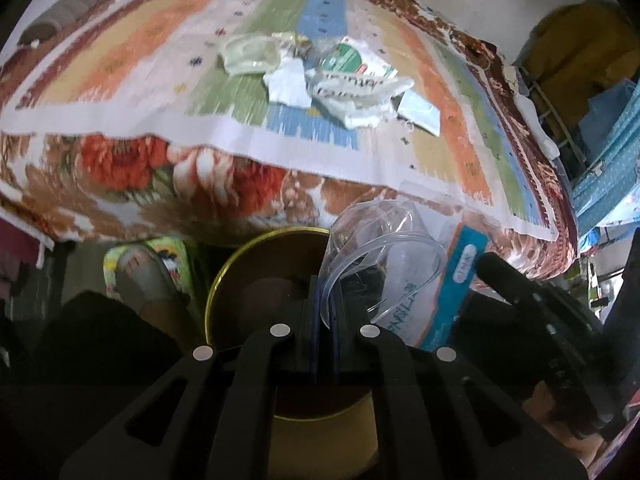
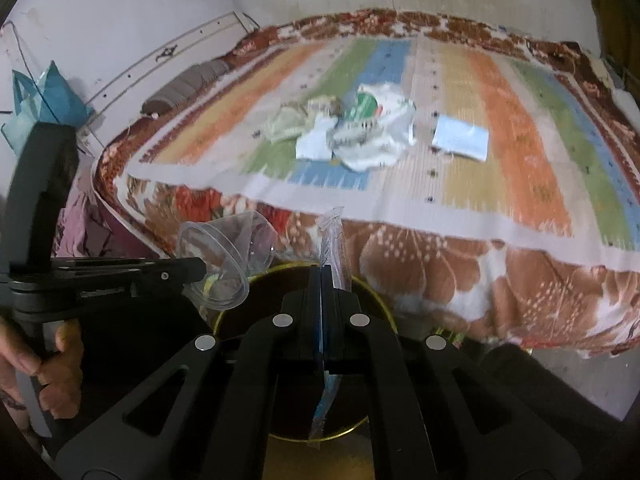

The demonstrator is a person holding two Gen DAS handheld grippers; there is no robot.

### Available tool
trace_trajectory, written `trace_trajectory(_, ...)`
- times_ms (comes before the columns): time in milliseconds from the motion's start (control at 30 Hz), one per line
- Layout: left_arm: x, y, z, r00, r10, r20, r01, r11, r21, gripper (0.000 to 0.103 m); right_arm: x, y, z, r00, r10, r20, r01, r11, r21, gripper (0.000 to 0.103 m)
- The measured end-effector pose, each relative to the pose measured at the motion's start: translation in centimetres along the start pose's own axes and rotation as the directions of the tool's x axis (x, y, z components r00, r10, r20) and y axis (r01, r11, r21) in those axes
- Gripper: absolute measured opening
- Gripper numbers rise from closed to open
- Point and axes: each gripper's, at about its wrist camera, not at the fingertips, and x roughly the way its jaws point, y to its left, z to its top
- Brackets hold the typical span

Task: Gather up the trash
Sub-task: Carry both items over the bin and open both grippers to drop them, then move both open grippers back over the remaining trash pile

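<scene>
Both hand-held grippers hang directly over the bin: left hand-held gripper pinches a clear plastic cup, right hand-held gripper clamps a wrapper.

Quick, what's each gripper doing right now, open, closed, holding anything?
Left gripper: closed on the rim of a clear plastic cup, above the round bin.
Right gripper: closed on a blue-and-white wrapper, above the same bin.

Both wrist fisheyes look steeply down along their claws, close over a gold-rimmed bin at the bed's near edge. Both face the far wall. Shared: bin, striped mat, trash pile. The right view catches the left claw on its left.
</scene>
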Motion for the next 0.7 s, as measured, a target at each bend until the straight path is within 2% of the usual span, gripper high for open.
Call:
trace_trajectory(200,1.3,0.6,-0.7,0.996,0.075,-0.043,-0.076,0.997,-0.019,0.004,1.6,-0.1,-0.6,0.999,-0.004,-0.045,0.005,1.0,0.024,0.0)
trace_trajectory(300,2.0,1.1,-0.6,0.994,0.078,-0.073,-0.081,0.996,-0.041,0.004,2.8,-0.7,-1.1,0.996,0.02,-0.088,-0.014,0.997,0.07,0.001)
trace_trajectory(333,2.1,1.2,-0.7,0.994,0.081,-0.073,-0.085,0.995,-0.048,0.012,3.2,-1.0,-1.3,0.994,0.027,-0.104,-0.018,0.996,0.091,0.001)
trace_trajectory(367,2.2,1.3,-0.6,0.994,0.077,-0.077,-0.082,0.995,-0.061,0.03,3.5,-1.2,-1.4,0.993,0.033,-0.116,-0.021,0.994,0.104,0.005)
trace_trajectory(433,2.3,1.4,-0.6,0.995,0.054,-0.079,-0.06,0.995,-0.078,0.046,3.9,-1.6,-1.5,0.991,0.042,-0.13,-0.025,0.991,0.13,0.022)
trace_trajectory(467,2.2,1.4,-0.6,0.996,0.055,-0.075,-0.061,0.995,-0.075,0.046,3.9,-1.7,-1.5,0.991,0.04,-0.13,-0.022,0.99,0.136,0.032)
trace_trajectory(700,1.3,1.6,-0.1,0.997,0.067,-0.033,-0.07,0.994,-0.086,0.056,4.0,-1.7,-1.5,0.99,0.028,-0.135,-0.01,0.991,0.131,0.034)
